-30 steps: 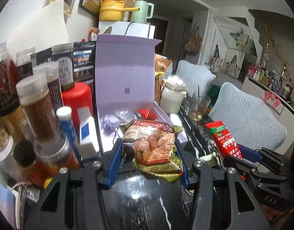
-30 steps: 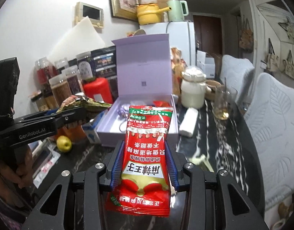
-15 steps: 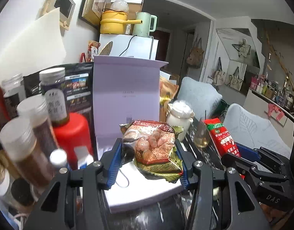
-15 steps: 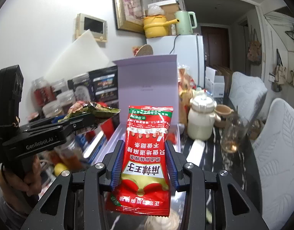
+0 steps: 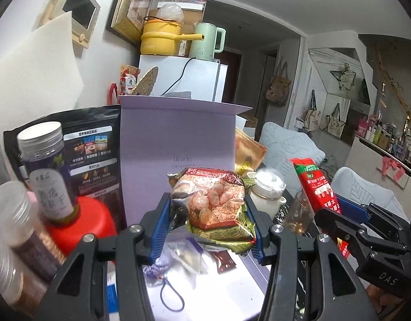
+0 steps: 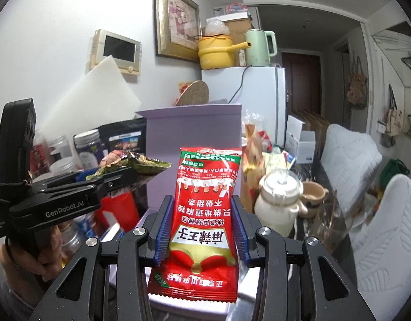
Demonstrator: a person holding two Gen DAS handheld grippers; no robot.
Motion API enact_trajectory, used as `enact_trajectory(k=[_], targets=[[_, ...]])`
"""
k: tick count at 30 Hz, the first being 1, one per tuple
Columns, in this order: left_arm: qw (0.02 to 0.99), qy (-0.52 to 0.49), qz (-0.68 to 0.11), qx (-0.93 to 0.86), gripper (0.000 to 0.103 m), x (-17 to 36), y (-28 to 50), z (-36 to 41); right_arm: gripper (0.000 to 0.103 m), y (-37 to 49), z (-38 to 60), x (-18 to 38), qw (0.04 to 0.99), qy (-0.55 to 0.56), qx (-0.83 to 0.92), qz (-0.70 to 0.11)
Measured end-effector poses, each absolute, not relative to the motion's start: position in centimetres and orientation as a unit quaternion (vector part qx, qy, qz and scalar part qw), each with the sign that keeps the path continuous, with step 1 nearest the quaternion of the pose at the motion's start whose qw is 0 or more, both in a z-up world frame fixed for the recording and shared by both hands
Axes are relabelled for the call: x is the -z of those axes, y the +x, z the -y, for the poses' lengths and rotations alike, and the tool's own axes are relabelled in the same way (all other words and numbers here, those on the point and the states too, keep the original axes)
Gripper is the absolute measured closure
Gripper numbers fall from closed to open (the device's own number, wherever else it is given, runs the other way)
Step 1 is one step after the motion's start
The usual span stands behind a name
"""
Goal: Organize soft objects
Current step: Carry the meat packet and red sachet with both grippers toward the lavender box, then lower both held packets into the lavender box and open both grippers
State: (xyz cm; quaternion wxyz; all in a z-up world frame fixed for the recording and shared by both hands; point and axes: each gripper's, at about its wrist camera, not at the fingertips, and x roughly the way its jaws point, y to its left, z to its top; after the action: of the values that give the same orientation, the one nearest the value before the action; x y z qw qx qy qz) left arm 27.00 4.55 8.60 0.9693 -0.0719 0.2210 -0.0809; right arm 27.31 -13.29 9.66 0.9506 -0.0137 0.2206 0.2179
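My left gripper (image 5: 208,215) is shut on a brown and green snack packet (image 5: 213,208) and holds it above the open lilac box (image 5: 176,144). The box floor (image 5: 213,291) holds a purple pouch with a cord, a clear bag and a dark red sachet. My right gripper (image 6: 203,222) is shut on a red snack packet (image 6: 205,211), held upright in front of the box lid (image 6: 194,131). The red packet also shows at the right of the left wrist view (image 5: 316,187), and the left gripper with its packet shows at the left of the right wrist view (image 6: 125,165).
Spice jars (image 5: 42,165), a red canister (image 5: 82,224) and a black bag (image 5: 90,149) crowd the box's left. A cream lidded pot (image 6: 279,200) and a glass (image 5: 299,214) stand to its right. Padded chairs (image 6: 379,214) are further right; a white fridge (image 6: 261,99) is behind.
Both grippers have lifted and moved forward with their packets. The left one now sits over the box, and the right one is close in front of the box.
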Motion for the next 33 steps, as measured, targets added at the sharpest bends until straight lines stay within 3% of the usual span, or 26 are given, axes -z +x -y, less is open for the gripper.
enact_trajectory(k=[10, 14, 33], targets=[[0.963, -0.06, -0.255, 0.058, 0.053, -6.2, 30.5, -4.8, 0.062, 32.0, 12.6, -8.6, 0.948, -0.001, -0.225, -0.223], [0.96, -0.056, -0.27, 0.053, 0.059, -5.1, 31.5, -4.6, 0.062, 33.9, 12.0, -7.2, 0.943, -0.003, -0.224, -0.247], [0.936, -0.04, -0.349, 0.036, 0.059, 0.1, 34.9, -4.0, 0.062, 37.7, 10.6, -0.8, 0.915, -0.026, -0.214, -0.341]])
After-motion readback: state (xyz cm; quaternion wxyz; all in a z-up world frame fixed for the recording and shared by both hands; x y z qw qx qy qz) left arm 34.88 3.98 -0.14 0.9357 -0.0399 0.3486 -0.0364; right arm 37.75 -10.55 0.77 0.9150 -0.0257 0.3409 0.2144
